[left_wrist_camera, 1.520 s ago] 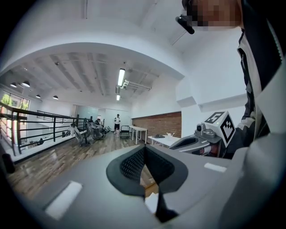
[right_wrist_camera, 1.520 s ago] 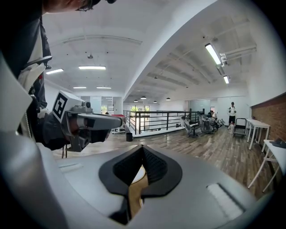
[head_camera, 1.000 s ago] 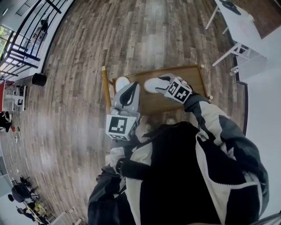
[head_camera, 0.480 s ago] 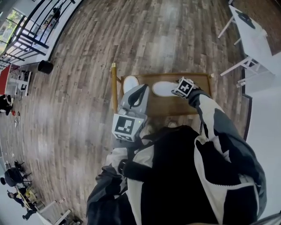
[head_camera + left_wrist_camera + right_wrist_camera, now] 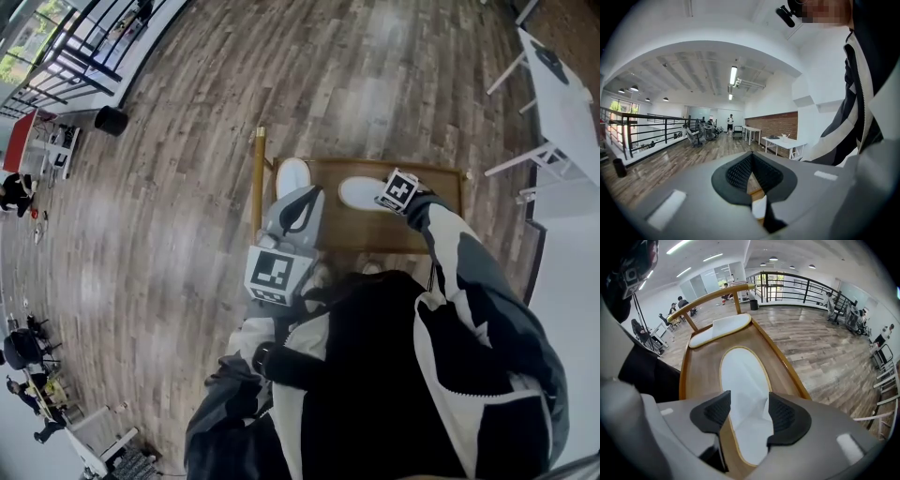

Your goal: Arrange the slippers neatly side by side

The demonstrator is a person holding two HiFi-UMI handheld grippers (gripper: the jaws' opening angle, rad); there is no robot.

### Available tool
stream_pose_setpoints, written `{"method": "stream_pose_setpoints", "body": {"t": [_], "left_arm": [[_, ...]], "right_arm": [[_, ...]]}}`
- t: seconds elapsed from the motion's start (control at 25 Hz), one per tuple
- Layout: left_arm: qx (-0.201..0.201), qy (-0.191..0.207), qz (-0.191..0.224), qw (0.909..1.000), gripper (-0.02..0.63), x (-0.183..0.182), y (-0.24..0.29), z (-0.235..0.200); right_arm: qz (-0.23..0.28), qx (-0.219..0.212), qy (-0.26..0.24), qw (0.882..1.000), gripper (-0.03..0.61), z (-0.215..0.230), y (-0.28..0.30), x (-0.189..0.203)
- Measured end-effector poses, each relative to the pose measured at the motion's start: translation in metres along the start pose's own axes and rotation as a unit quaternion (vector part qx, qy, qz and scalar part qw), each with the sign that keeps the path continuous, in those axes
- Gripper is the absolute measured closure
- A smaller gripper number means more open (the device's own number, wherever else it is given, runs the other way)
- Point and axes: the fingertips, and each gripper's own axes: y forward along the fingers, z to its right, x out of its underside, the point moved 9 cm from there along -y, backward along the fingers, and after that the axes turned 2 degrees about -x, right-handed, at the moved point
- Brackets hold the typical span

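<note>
Two white slippers lie on a low wooden tray (image 5: 258, 178) on the floor. The left slipper (image 5: 292, 174) lies near the tray's left rail. The right slipper (image 5: 362, 192) lies beside it, a gap apart. My right gripper (image 5: 392, 195) points steeply down at the right slipper (image 5: 743, 376). Its jaws stand open on either side of that slipper's near end and have just been closing a little; the pads (image 5: 785, 416) do not visibly press it. The other slipper (image 5: 722, 329) lies farther along the tray (image 5: 790, 366). My left gripper (image 5: 307, 194) hovers level, shut and empty (image 5: 751, 161).
Wooden plank floor surrounds the tray. White tables (image 5: 562, 103) stand at the right, and a black bin (image 5: 111, 120) and a railing (image 5: 84, 56) at the far left. The tray's curved rail (image 5: 712, 296) rises at its far end. People stand far off.
My right gripper has dropped and tipped downward onto the right slipper, and its marker cube now looks smaller. The left gripper has stayed about where it was. The head view has shifted slightly.
</note>
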Motion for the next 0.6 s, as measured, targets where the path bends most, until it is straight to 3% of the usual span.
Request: {"method": "stream_pose_setpoints", "body": {"t": [0.08,0.12,0.16,0.28,0.4,0.6], "left_arm": [[-0.003,-0.002,-0.001,1.0000,0.595,0.001,-0.001,-0.002],[-0.005,-0.004,-0.002,1.0000,0.595,0.001,-0.001,-0.003],[-0.006,-0.005,-0.002,1.0000,0.595,0.001,-0.001,-0.004],[-0.007,-0.009,-0.003,0.9999,0.595,0.002,0.000,-0.006],[-0.004,-0.012,-0.003,0.9999,0.595,0.004,0.001,-0.008],[-0.001,-0.018,-0.001,0.9998,0.595,0.004,0.005,-0.010]], "right_arm": [[-0.020,0.004,-0.005,1.000,0.400,-0.003,0.002,0.003],[-0.030,-0.002,0.001,1.000,0.506,-0.006,0.003,0.005],[-0.038,-0.011,0.009,0.999,0.547,-0.009,0.003,0.006],[-0.033,0.000,0.012,0.999,0.552,-0.007,-0.001,0.005],[-0.024,-0.022,0.047,0.998,0.552,-0.012,-0.003,0.010],[0.049,0.030,0.054,0.997,0.552,-0.002,-0.029,0.004]]}}
